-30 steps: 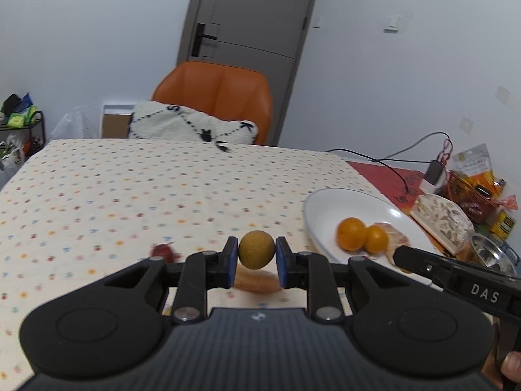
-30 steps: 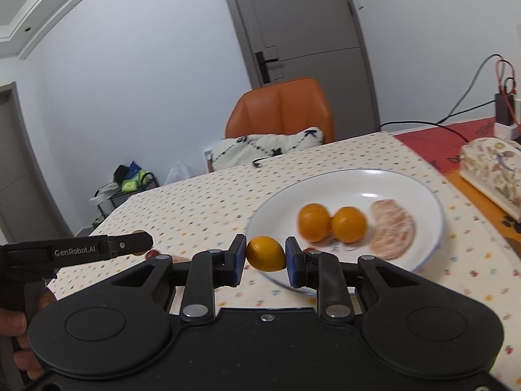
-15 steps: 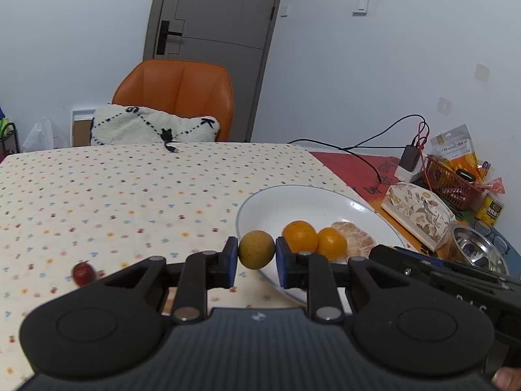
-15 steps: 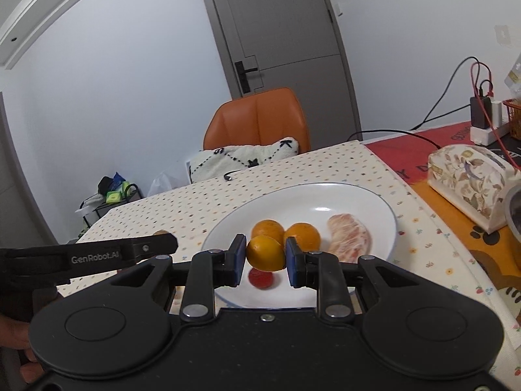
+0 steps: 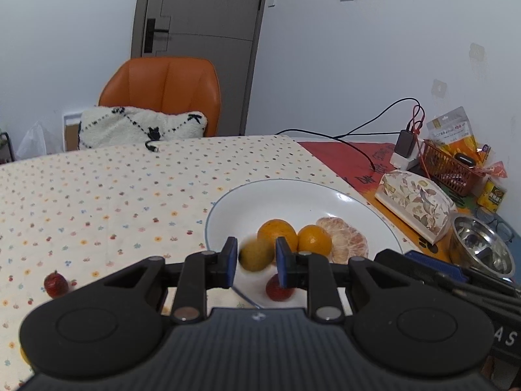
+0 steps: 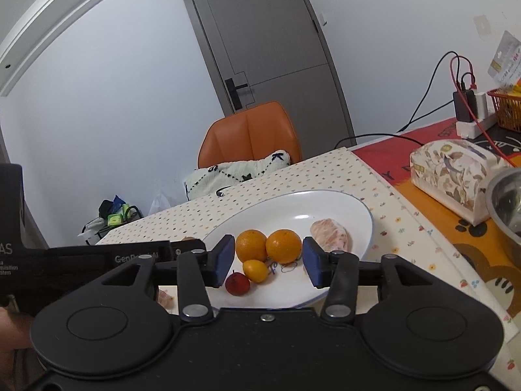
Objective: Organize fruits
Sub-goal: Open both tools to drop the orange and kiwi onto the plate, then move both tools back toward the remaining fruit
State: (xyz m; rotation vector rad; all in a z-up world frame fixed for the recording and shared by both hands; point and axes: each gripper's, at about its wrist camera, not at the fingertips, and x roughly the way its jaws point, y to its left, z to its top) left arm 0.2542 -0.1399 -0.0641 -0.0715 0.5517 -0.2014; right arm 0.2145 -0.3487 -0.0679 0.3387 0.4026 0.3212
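Fruit sorting: mostly plated, some pieces outstanding.

Left wrist view: the left tongs look parted, a blurred brownish fruit between them, apparently released over the plate; a strawberry lies unplated on the surface at 9 o'clock.
Right wrist view: the right tongs are spread empty; two oranges, a kumquat, a red fruit and a peeled segment are plated.

Even, soft indoor light; fisheye bending curves the door frame, and the yellow-brown fruit beside it smears with motion blur.
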